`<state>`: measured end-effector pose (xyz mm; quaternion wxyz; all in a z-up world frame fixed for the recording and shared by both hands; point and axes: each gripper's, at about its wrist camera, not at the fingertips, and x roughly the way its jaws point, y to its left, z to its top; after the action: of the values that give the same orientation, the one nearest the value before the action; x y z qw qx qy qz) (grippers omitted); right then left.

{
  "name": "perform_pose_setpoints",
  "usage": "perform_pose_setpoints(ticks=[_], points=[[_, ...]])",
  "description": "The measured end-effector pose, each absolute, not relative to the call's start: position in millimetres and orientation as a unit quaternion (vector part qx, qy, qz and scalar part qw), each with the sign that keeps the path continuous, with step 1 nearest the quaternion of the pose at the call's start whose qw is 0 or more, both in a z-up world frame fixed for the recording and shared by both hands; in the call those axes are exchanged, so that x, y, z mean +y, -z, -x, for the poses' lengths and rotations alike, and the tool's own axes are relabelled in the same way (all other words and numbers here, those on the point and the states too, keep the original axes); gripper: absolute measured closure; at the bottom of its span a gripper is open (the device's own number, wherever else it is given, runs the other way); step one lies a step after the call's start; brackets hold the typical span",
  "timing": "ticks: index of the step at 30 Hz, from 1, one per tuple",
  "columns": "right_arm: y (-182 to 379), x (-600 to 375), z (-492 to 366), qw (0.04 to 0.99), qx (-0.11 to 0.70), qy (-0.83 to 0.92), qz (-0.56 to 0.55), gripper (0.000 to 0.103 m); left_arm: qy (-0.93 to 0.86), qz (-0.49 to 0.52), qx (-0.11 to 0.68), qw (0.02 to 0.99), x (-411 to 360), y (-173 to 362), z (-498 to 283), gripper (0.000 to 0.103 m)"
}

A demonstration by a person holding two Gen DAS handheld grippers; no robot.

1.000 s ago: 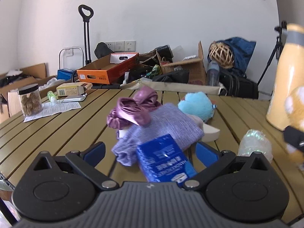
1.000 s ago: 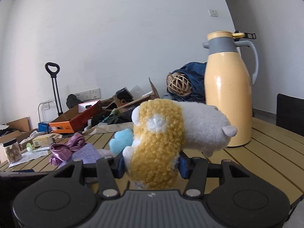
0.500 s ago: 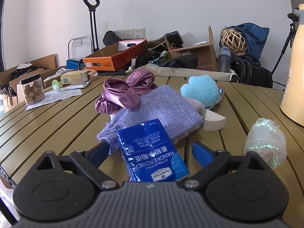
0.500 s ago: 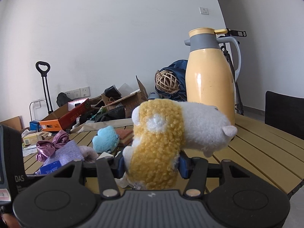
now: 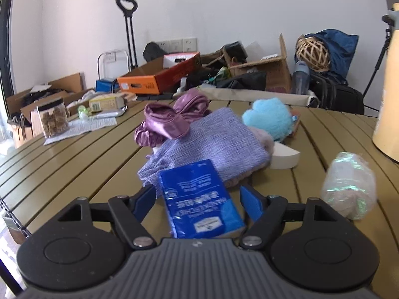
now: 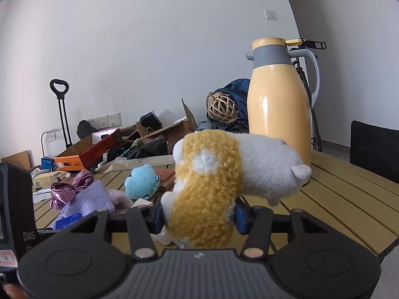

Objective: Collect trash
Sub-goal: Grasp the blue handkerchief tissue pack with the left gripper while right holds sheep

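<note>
A blue tissue pack (image 5: pixel 199 204) lies on the slatted table (image 5: pixel 74 159) between the fingers of my left gripper (image 5: pixel 197 199). Its jaws are closing around the pack, and a thin gap still shows at each blue pad. The same pack (image 6: pixel 68 219) appears low on the left in the right wrist view. A crumpled clear plastic wrapper (image 5: pixel 349 186) sits to the right of the pack. My right gripper (image 6: pixel 198 215) is shut on a yellow and white plush toy (image 6: pixel 224 174), held above the table.
Beyond the pack lie a purple knit cloth (image 5: pixel 207 139), a shiny purple scrunchie (image 5: pixel 169 122), a blue plush (image 5: pixel 270 118) and a white wedge (image 5: pixel 284 158). A tall yellow thermos (image 6: pixel 279 109) stands at the right. A jar (image 5: pixel 52 118) and papers are at far left. Boxes clutter the floor behind.
The left gripper's fingers have drawn inward on both sides of the blue pack, and it has moved slightly forward and down. The right gripper still grips the plush toy.
</note>
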<state>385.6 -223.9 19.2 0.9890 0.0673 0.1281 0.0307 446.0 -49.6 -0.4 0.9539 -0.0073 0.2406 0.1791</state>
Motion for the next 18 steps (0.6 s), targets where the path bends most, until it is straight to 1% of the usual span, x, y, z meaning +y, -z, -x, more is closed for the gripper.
perform_pose_setpoints(ticks=[5,13,15,17,18], points=[[-19.1,-223.6,-385.3,0.989,0.128,-0.03,-0.067,0.052,-0.171,-0.002,0.244,0.955,-62.9,3.1,-444.9,0.026],[-19.4,-223.9,-385.2,0.989,0.127,-0.031,-0.068,0.052,-0.183,0.017,0.269,0.945,-50.2,10.9,-456.1,0.026],[-19.8,-223.7,-384.3,0.989,0.127,-0.032,-0.068,0.052,-0.18,0.024,0.275,0.944,-46.8,12.6,-457.9,0.031],[-20.5,-223.9,-383.4,0.989,0.126,-0.032,-0.068,0.052,-0.181,0.027,0.272,0.945,-45.2,11.8,-456.0,0.033],[-20.6,-224.1,-382.9,0.989,0.125,-0.032,-0.068,0.052,-0.179,0.026,0.27,0.946,-45.1,11.1,-455.3,0.037]])
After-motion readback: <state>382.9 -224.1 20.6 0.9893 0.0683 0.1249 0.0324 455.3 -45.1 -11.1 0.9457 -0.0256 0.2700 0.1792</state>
